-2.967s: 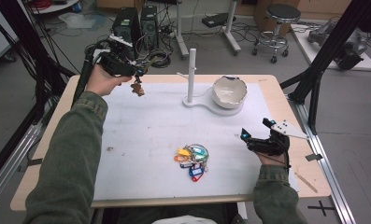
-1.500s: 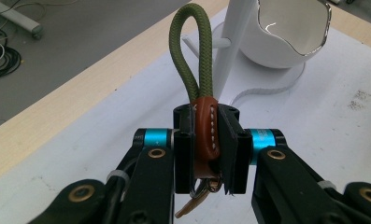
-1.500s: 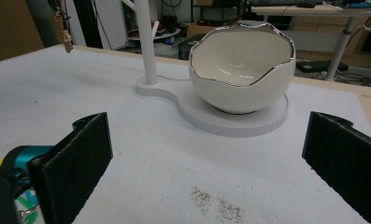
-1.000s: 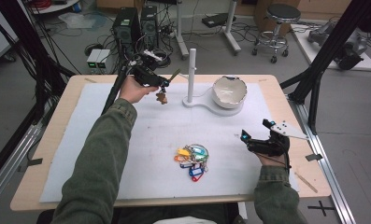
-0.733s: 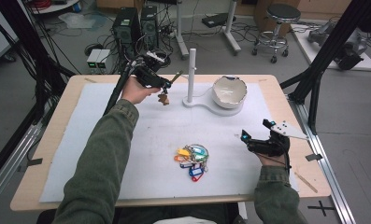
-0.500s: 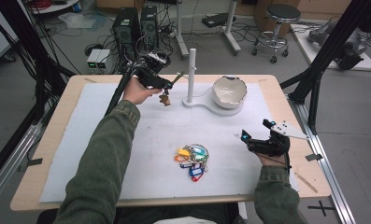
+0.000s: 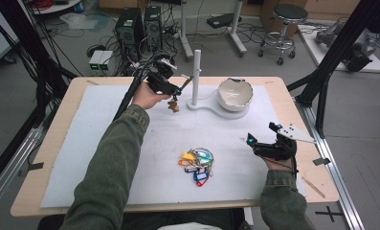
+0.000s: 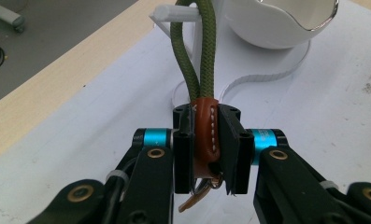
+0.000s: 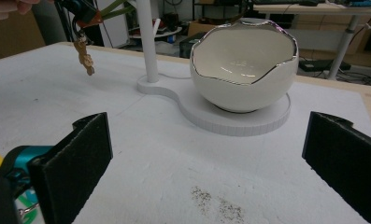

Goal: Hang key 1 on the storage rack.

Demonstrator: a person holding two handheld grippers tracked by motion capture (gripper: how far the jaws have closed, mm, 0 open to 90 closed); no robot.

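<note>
Green cord keychain (image 8: 205, 135) clamped in left gripper (image 8: 206, 154) jaws, carried rightward since earlier; loop now draped over peg (image 8: 176, 13) near table's far edge. Right gripper (image 7: 263, 143) jaws apart, idle.

Coloured key tags (image 7: 197, 163), stool (image 7: 280, 14)

Green cord keychain (image 8: 199, 60), brown leather band, looped over white peg (image 8: 176, 12).

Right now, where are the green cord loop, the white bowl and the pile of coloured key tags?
green cord loop (image 8: 203, 56), left gripper view, on its right strand.
white bowl (image 9: 244, 86), right gripper view, on its outer wall.
coloured key tags (image 7: 197, 164), high view, middle of the pile.
</note>
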